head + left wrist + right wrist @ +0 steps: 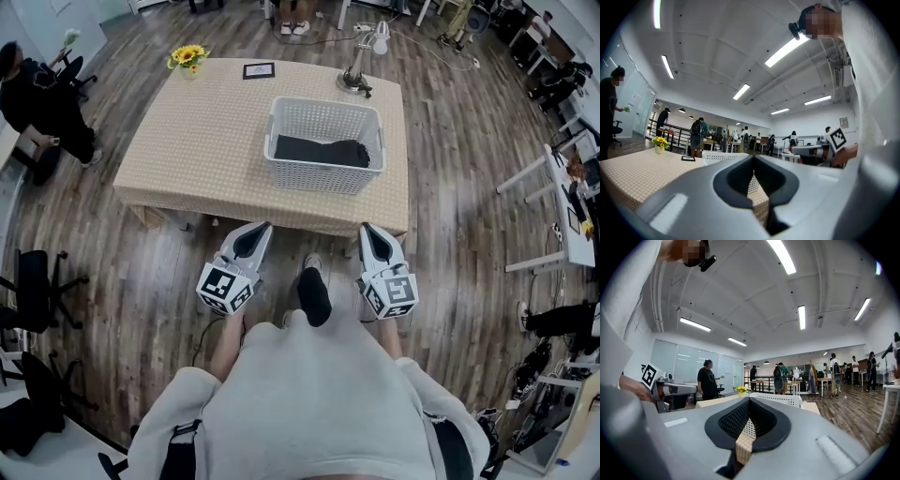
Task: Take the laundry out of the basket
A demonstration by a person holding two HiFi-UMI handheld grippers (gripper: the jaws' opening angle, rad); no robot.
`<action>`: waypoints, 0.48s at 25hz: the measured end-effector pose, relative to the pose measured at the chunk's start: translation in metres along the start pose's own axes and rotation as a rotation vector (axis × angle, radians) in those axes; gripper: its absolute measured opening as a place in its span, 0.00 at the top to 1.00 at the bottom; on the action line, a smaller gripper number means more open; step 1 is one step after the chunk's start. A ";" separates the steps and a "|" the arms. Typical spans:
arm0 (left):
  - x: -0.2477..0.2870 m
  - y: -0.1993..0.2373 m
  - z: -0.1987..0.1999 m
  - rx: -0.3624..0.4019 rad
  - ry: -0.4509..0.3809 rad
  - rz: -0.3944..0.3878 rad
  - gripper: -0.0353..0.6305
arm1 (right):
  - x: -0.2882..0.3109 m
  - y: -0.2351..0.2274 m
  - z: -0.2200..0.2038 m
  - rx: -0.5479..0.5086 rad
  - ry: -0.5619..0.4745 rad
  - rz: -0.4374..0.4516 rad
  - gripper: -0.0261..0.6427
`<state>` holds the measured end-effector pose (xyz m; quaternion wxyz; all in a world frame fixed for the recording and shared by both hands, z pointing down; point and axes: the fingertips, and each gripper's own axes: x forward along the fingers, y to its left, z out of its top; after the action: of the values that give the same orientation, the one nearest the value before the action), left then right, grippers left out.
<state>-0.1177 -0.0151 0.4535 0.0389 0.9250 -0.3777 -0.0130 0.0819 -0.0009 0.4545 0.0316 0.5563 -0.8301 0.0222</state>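
Dark laundry [322, 150], lying low inside white lattice basket [323, 178], right half of checked surface [202, 141]. Left tool [258, 231] and right tool [372, 232]: both pressed together, empty, held short of near edge, well apart from basket. Likely hazards: reaching in without spreading first, so shoving cloth down rather than pinching it; snagging lattice wall; dragging light basket along on the lift; knocking lamp [361, 61] just behind basket.

Perforated white plastic basket [319, 176], matt dark cloth laundry [319, 150], checked fabric tablecloth [202, 141], wood-grain floor [122, 272]
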 end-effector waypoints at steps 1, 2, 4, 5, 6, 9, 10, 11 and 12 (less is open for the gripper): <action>0.006 0.005 -0.001 -0.002 0.002 0.003 0.94 | 0.007 -0.003 -0.001 0.003 0.000 0.002 0.96; 0.012 0.011 -0.002 -0.002 0.002 0.007 0.94 | 0.014 -0.007 -0.003 0.006 -0.001 0.006 0.96; 0.027 0.024 -0.002 0.001 0.000 0.013 0.94 | 0.032 -0.017 -0.005 0.011 -0.003 0.012 0.96; 0.036 0.033 -0.001 0.005 -0.001 0.016 0.94 | 0.043 -0.022 -0.005 0.013 -0.005 0.013 0.96; 0.045 0.043 0.001 0.010 -0.001 0.020 0.94 | 0.056 -0.028 -0.004 0.016 -0.009 0.013 0.96; 0.070 0.073 0.004 0.020 0.005 0.035 0.94 | 0.093 -0.043 -0.001 0.022 -0.016 0.019 0.96; 0.078 0.082 0.007 0.023 0.007 0.041 0.94 | 0.104 -0.048 0.001 0.022 -0.019 0.024 0.96; 0.088 0.091 0.010 0.029 0.005 0.048 0.94 | 0.116 -0.055 0.005 0.021 -0.025 0.029 0.96; 0.099 0.101 0.015 0.035 0.001 0.055 0.94 | 0.129 -0.063 0.009 0.019 -0.032 0.034 0.96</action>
<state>-0.1179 -0.1569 0.4468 0.0233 0.9148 -0.4032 -0.0050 0.0907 -0.1445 0.4556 0.0124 0.5426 -0.8396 0.0218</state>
